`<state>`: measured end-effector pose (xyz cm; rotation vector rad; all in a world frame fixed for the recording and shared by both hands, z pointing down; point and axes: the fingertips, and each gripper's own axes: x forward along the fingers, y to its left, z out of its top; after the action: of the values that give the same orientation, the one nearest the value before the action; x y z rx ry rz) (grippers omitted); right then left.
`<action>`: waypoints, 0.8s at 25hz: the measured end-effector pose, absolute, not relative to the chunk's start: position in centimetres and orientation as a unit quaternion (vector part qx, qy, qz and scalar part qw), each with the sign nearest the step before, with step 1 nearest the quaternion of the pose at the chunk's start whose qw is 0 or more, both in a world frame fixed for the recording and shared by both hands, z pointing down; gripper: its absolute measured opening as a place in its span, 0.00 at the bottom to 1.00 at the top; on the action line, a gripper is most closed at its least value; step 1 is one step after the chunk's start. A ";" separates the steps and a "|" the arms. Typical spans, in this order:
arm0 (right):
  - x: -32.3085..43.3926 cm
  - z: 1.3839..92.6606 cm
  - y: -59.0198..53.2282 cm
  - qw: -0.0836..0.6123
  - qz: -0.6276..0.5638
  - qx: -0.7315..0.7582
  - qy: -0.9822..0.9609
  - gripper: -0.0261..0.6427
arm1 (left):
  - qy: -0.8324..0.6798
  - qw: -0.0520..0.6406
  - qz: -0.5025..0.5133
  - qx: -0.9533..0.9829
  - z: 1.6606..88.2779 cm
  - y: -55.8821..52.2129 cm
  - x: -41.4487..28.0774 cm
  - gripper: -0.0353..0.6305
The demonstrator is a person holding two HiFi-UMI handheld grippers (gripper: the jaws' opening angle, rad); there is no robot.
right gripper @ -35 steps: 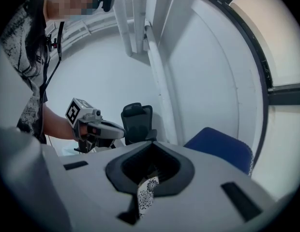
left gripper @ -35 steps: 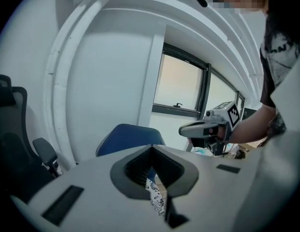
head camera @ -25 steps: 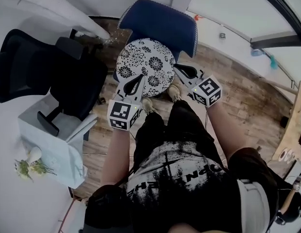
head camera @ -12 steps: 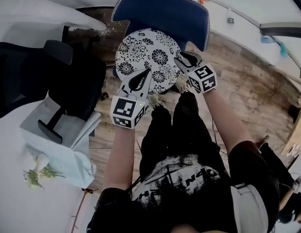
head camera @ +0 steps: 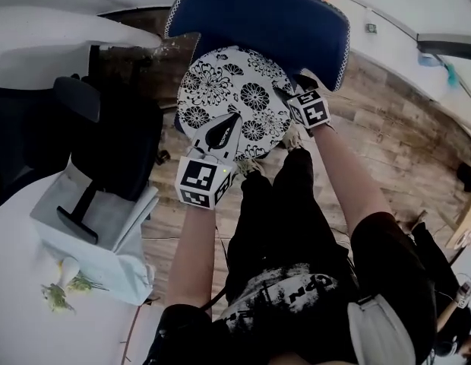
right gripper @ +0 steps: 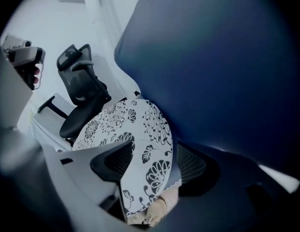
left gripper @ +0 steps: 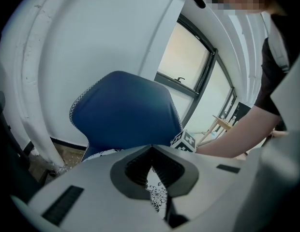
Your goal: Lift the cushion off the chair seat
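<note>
A round white cushion with black flowers lies over the seat of the blue chair, just in front of its backrest. My left gripper is shut on the cushion's near edge; in the left gripper view its pads meet with patterned fabric in the slit. My right gripper sits at the cushion's right edge. Its jaws are opening: in the right gripper view they stand wide, with the cushion's rim between them and free of the pads.
A black office chair stands close on the left, beside a white box with a small plant. The person's legs and shoes are right in front of the seat. Wooden floor lies to the right.
Both grippers have come down with the cushion toward the chair seat. The right gripper's jaws, shut on the cushion's edge before, now stand apart.
</note>
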<state>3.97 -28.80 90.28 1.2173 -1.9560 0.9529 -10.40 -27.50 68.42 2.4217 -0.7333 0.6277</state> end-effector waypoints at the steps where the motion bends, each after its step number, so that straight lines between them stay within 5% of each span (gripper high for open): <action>1: 3.8 91.3 -28.7 0.323 0.371 0.460 -0.740 0.44 | -0.270 0.271 0.231 0.895 68.9 -27.6 -10.4 0.07; 12: 4.1 97.5 -26.6 0.365 0.429 0.451 -0.692 0.44 | -0.291 0.309 0.223 0.878 71.4 -28.0 -12.3 0.07; 16: 3.7 97.2 -26.8 0.377 0.414 0.446 -0.698 0.18 | -0.288 0.292 0.241 0.880 71.7 -27.9 -12.6 0.07; 20: 3.2 96.2 -27.0 0.374 0.390 0.442 -0.716 0.10 | -0.285 0.286 0.242 0.882 71.3 -27.7 -12.6 0.07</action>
<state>3.23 -27.02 96.23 1.1310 -1.8339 0.9993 -12.58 -27.65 71.33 2.3580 -0.7626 0.6456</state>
